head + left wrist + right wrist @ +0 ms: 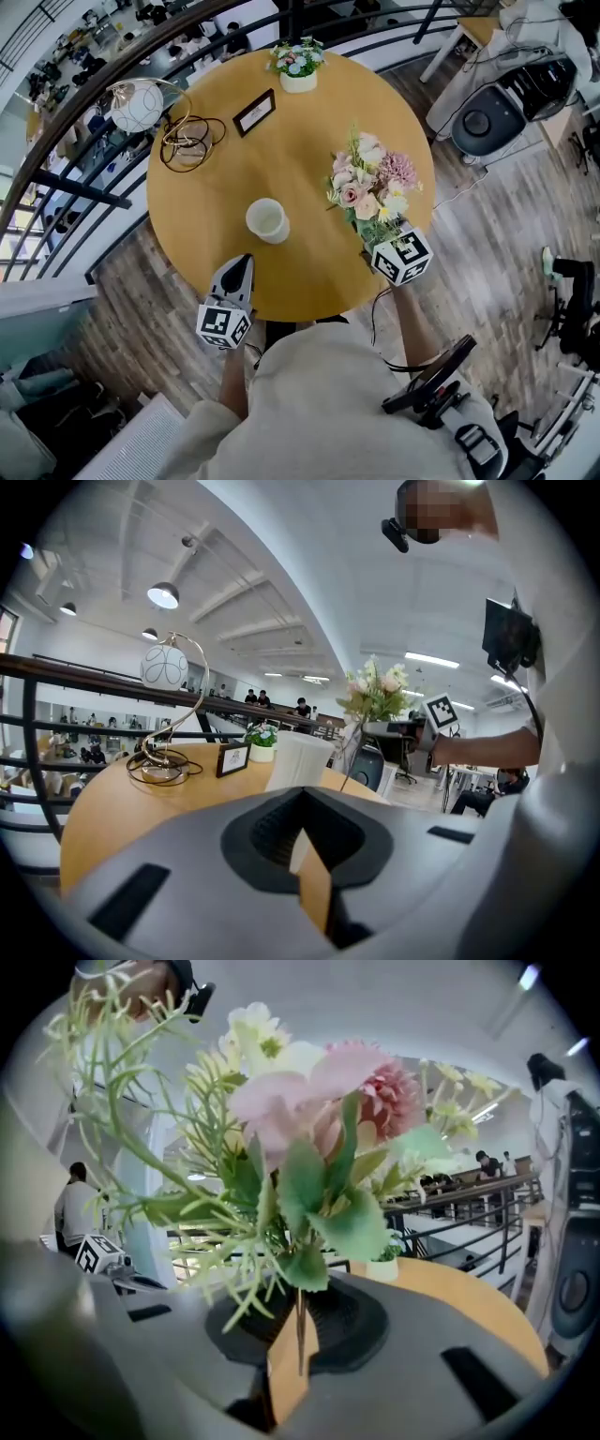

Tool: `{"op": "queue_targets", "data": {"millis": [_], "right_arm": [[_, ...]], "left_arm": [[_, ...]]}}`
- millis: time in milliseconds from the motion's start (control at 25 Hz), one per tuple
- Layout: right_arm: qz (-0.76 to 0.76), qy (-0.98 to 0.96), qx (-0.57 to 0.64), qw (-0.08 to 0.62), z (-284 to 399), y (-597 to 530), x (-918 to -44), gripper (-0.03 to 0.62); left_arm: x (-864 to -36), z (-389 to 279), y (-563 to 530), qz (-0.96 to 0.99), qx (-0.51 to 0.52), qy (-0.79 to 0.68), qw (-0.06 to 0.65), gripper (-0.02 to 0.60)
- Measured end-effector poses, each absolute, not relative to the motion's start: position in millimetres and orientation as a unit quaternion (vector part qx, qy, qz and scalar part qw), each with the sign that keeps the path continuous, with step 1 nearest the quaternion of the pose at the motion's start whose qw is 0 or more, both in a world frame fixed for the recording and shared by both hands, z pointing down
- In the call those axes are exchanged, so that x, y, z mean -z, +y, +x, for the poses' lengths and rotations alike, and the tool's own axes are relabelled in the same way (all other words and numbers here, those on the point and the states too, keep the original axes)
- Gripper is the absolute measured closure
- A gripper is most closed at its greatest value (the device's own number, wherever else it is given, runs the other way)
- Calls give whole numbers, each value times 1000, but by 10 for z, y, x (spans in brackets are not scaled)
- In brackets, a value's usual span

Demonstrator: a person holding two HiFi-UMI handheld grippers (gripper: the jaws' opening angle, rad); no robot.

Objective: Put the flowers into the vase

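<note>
While right tool [295, 1354] clamps flowers [309, 1110], vase [267, 221] apart

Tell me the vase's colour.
The vase is plain white, with no pattern; it shows best in the head view.

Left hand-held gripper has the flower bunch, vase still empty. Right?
Wrong hand: the right hand-held gripper has the flower bunch, stems clamped between its jaws in the right gripper view. The left hand-held gripper holds nothing. The vase is still empty.
</note>
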State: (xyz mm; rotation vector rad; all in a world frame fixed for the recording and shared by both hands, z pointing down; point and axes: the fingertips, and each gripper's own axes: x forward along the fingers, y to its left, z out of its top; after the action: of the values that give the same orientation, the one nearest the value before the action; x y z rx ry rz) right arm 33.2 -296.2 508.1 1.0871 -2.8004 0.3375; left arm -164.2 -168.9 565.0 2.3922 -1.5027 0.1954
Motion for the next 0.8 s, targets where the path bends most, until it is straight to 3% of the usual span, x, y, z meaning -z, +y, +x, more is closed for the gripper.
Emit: {"op": "queue_targets", "data": {"millis": [280,800], "right_arm": [[318,-947,-27,22,-28,-3055,-4294,545],[226,-974,34,-8,-779,-2940,-3634,545]], "left_arm": [[-5520,-1730,-1689,826,-49,-546,136,575],[-5157,-2327,-1487,769,-11,-632,92,575]]}}
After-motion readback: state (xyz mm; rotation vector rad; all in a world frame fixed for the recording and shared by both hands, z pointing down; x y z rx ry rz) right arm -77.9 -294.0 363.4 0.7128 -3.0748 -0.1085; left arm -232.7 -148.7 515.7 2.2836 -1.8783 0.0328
